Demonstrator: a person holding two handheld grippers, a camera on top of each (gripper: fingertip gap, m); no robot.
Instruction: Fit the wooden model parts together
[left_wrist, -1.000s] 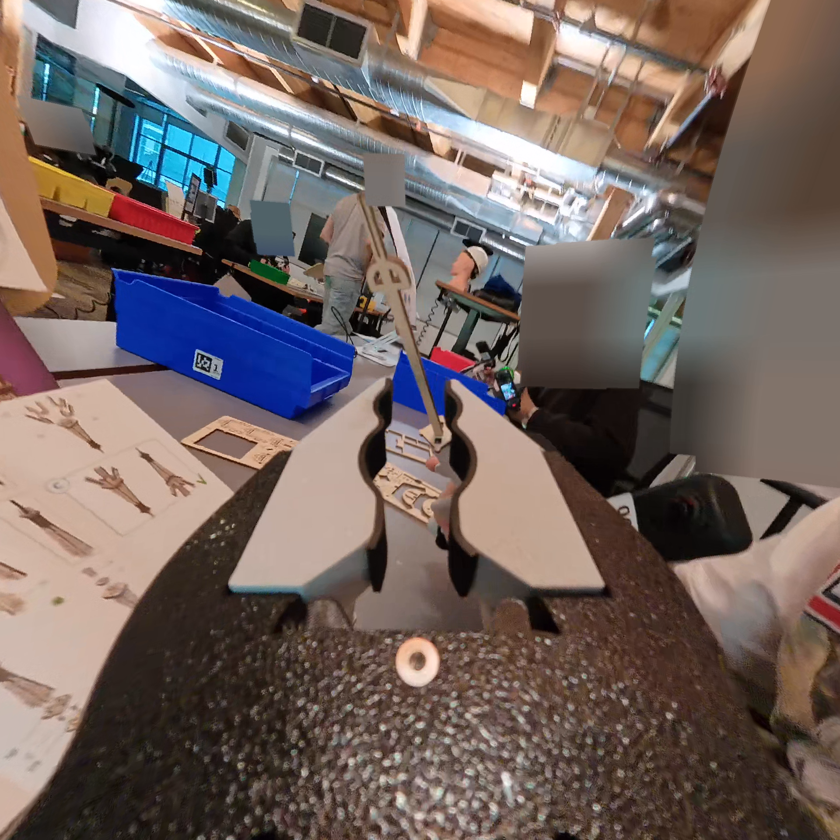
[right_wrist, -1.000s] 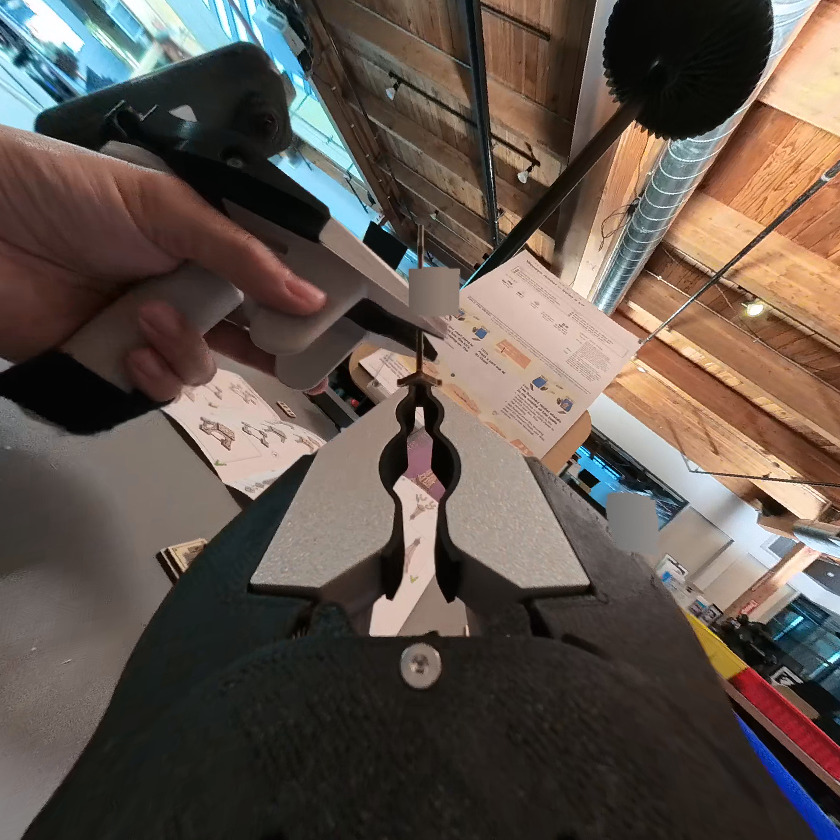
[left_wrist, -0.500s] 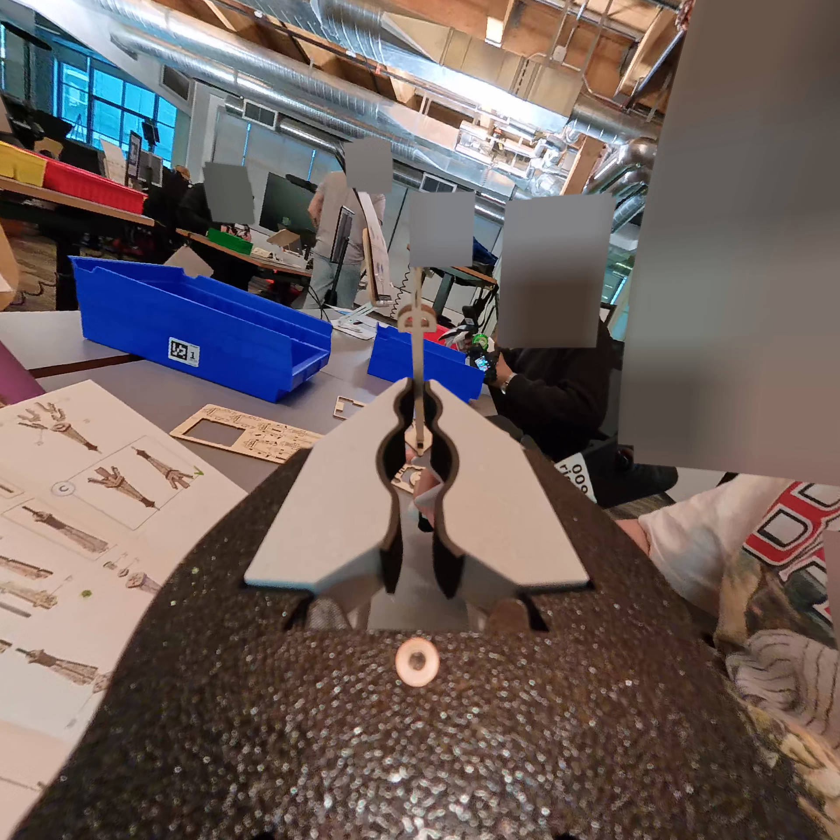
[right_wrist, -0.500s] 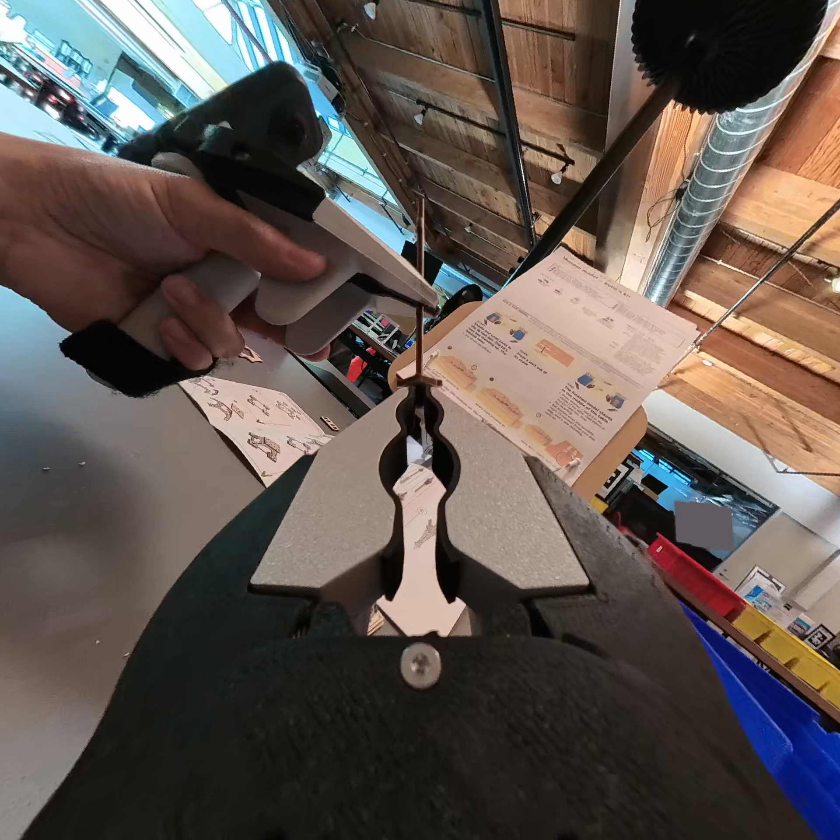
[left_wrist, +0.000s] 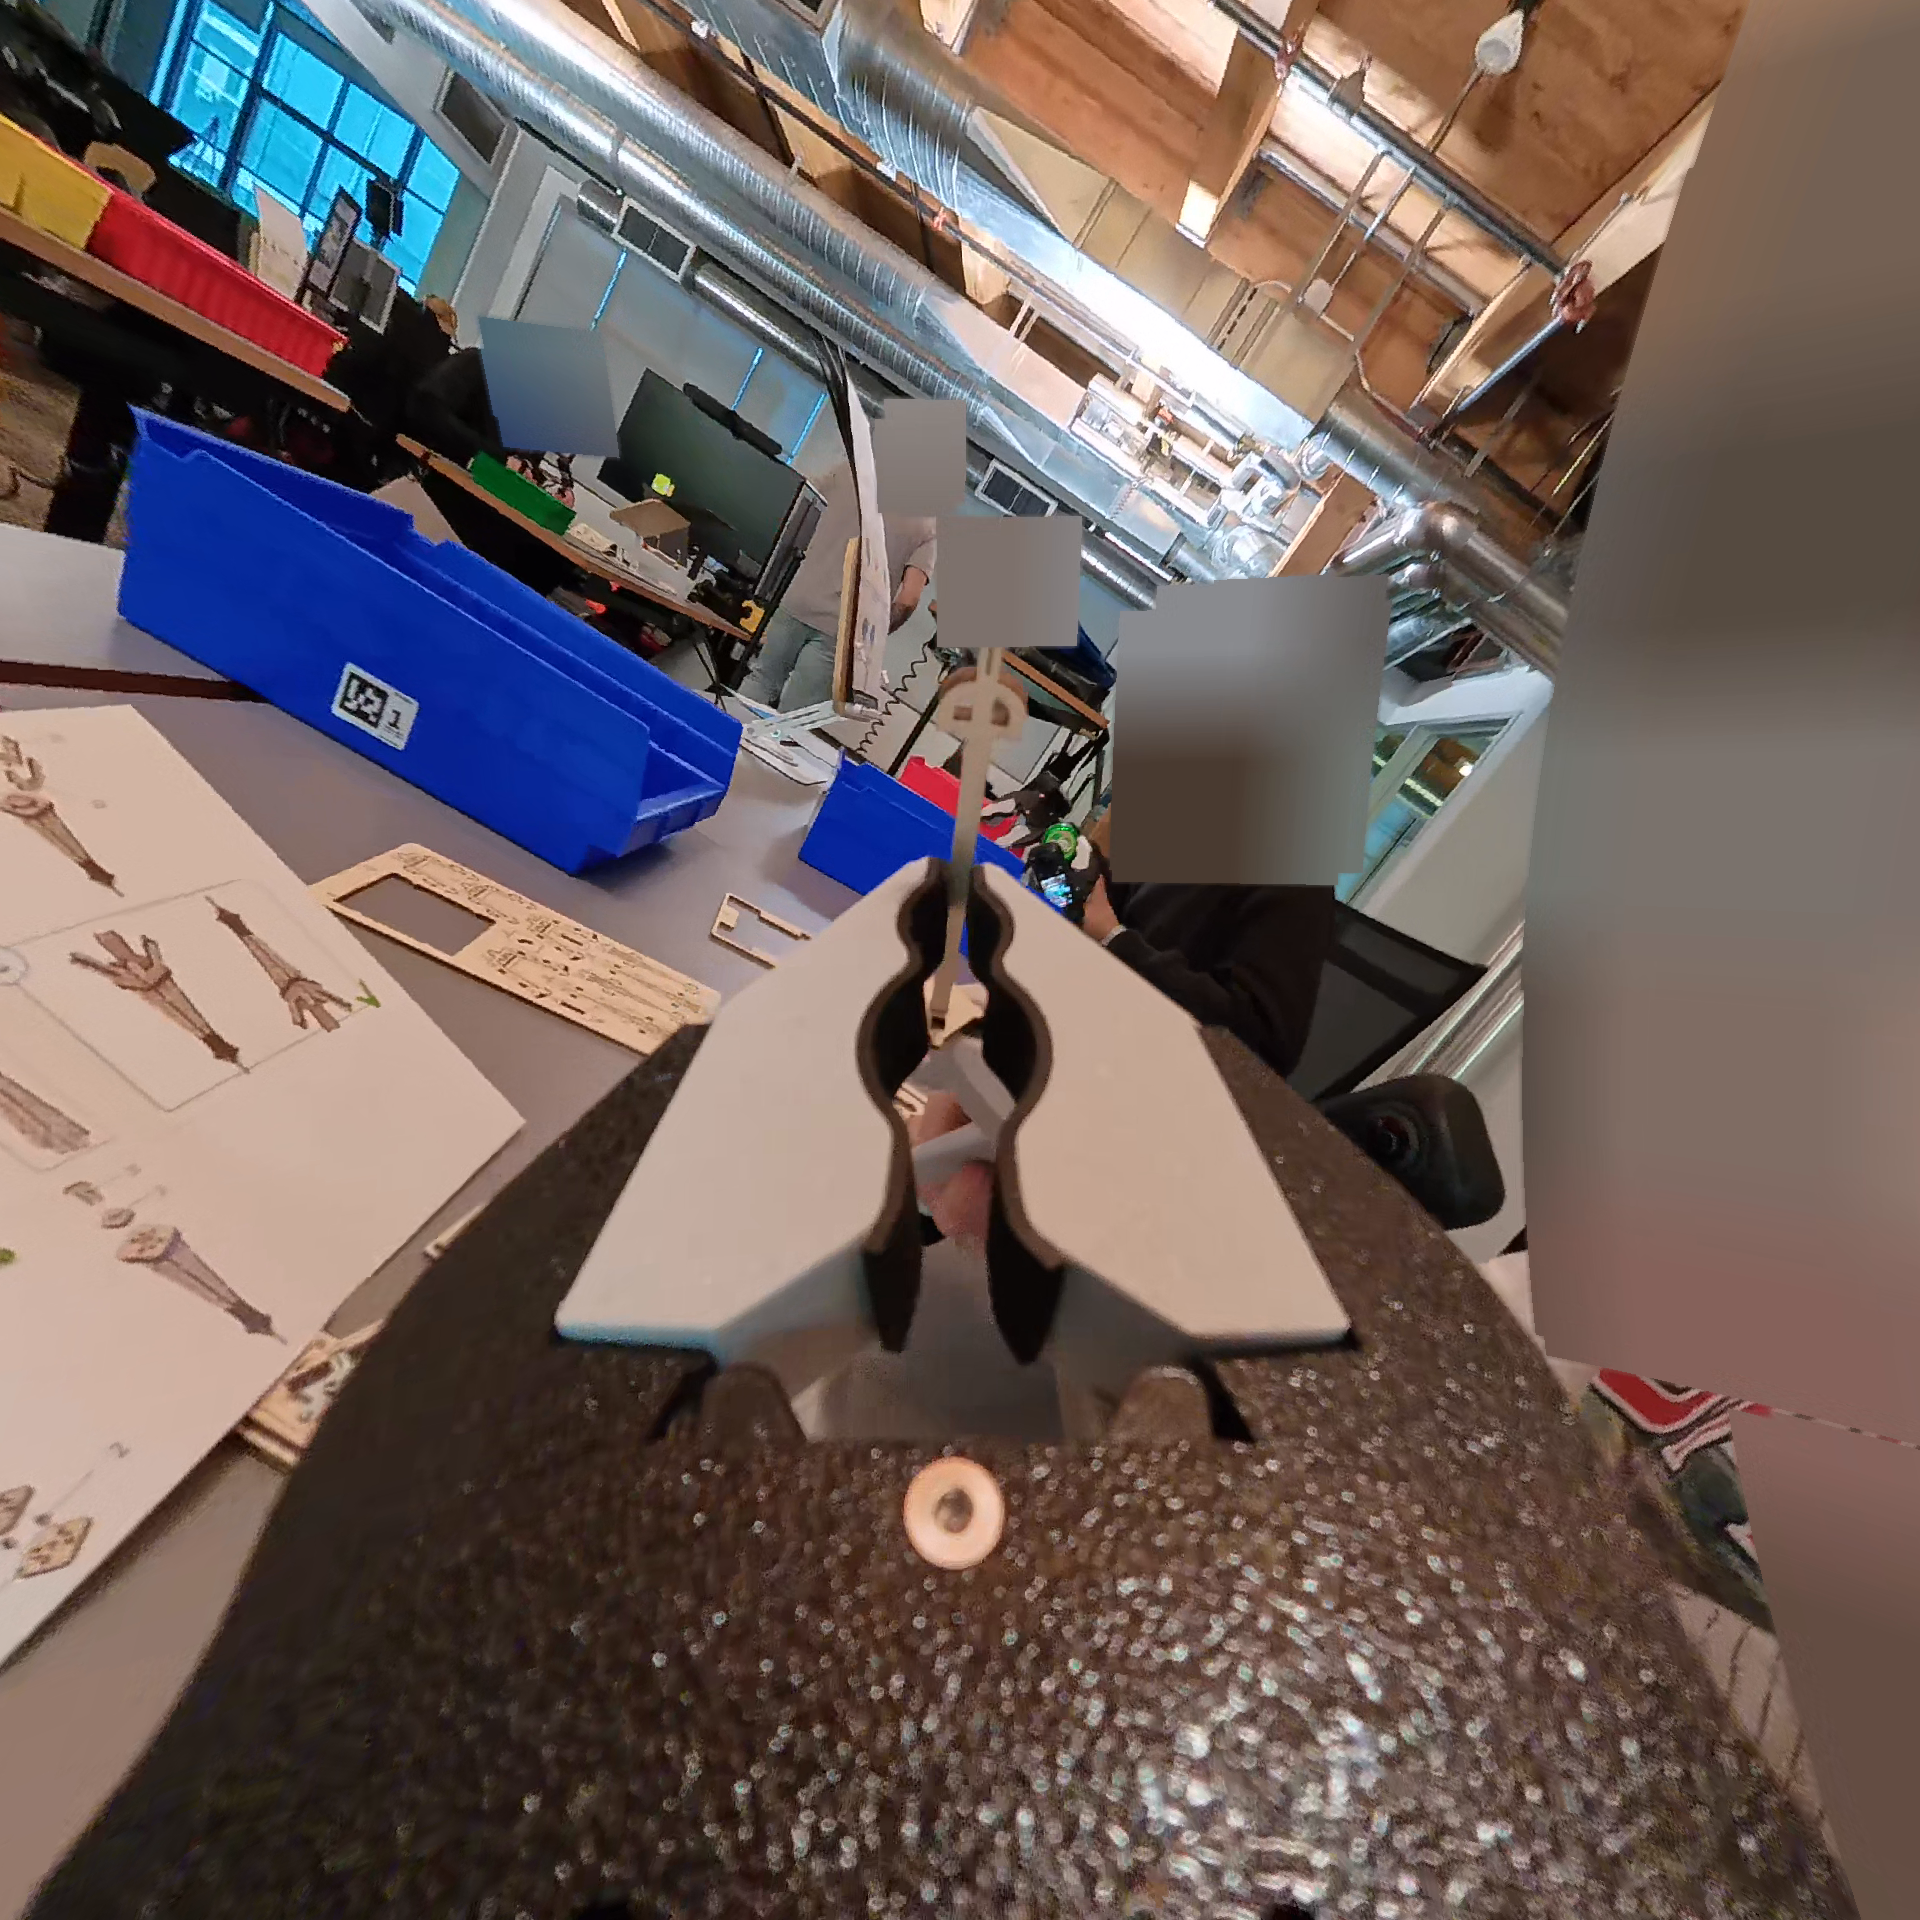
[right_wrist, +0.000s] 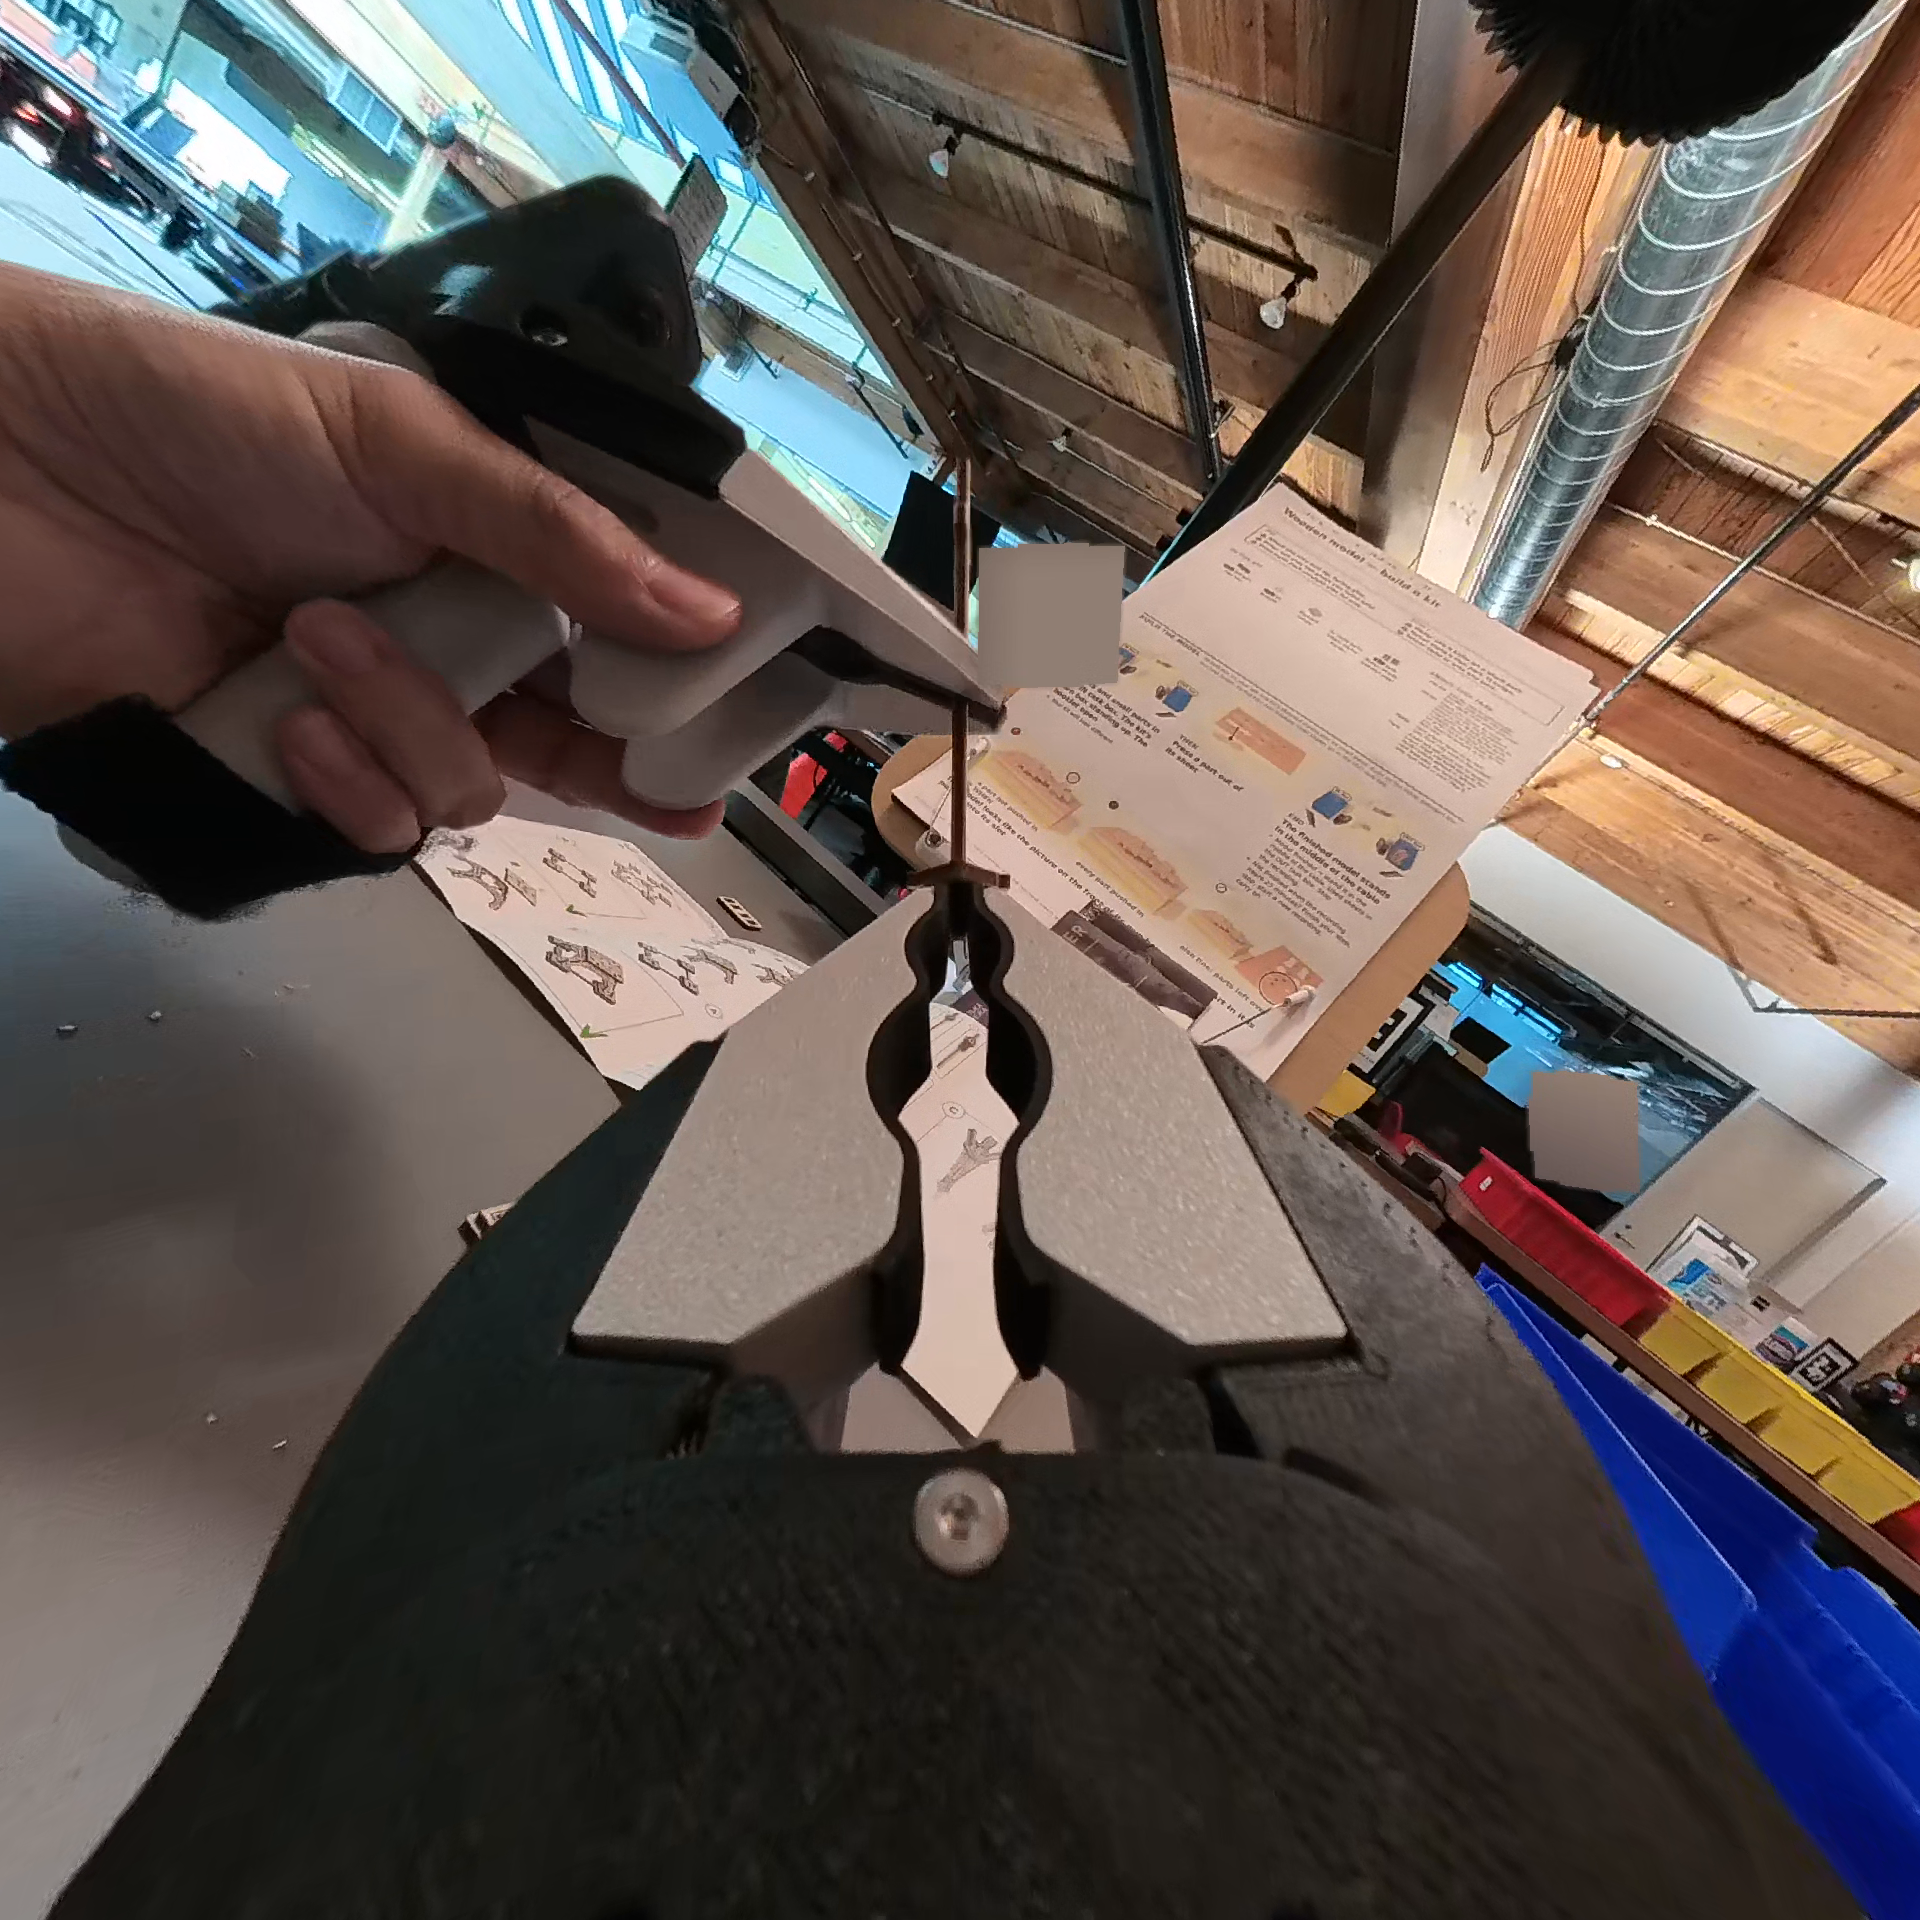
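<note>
Left of the left claw (left_wrist: 961, 883), matt paper instruction sheets (left_wrist: 187, 1039) lie on the smooth grey worktop (left_wrist: 582, 1060). Beyond them sits a glossy blue plastic bin (left_wrist: 416, 665). The pale wooden strip (left_wrist: 971, 790) between its tips looks smooth.

I see a wooden ceiling (right_wrist: 1039, 156) with shiny silver pipes (left_wrist: 727, 208), big bright windows (left_wrist: 291, 135), and my gray table (left_wrist: 312, 810).

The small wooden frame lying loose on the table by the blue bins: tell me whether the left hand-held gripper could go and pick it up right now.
Probably not yet. The left hand-held gripper is shut on the thin wooden strip, so it has no free grip. The path to the small wooden frame on the table looks unobstructed otherwise.
</note>
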